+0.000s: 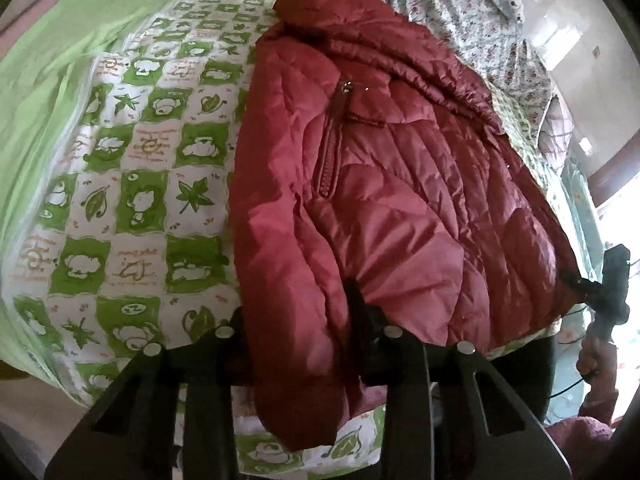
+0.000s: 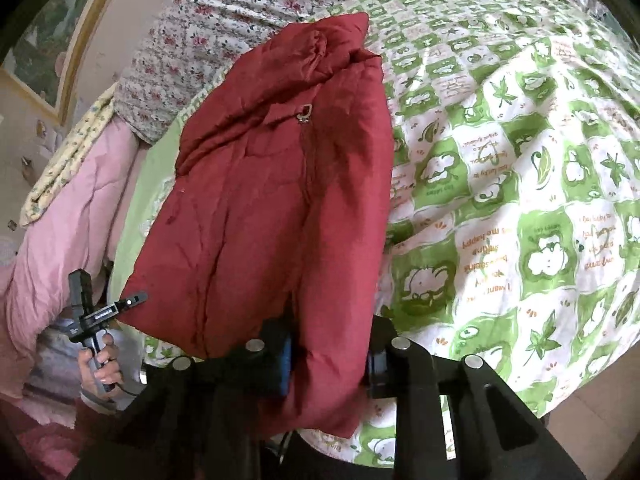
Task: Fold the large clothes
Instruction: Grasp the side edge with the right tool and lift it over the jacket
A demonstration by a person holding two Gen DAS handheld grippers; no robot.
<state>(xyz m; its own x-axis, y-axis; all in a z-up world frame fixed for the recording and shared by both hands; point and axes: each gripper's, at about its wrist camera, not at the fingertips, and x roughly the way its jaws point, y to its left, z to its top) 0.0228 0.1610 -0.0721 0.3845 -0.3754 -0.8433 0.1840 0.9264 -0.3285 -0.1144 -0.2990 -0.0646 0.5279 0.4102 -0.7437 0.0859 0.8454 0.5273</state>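
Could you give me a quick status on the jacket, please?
Left gripper and right gripper both clamped on the red jacket's near edge. Jacket flat on the bed. Nothing blocking.

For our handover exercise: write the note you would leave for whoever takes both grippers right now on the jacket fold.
Left gripper: shut on the red puffer jacket at its near hem.
Right gripper: shut on the same hem, at the other side.
Jacket: lies lengthwise on the green checked bedspread, zipped, collar at the far end by the floral sheet.
Done: jacket laid out, hem gripped.
Left: probably carry the hem toward the collar, then tidy.
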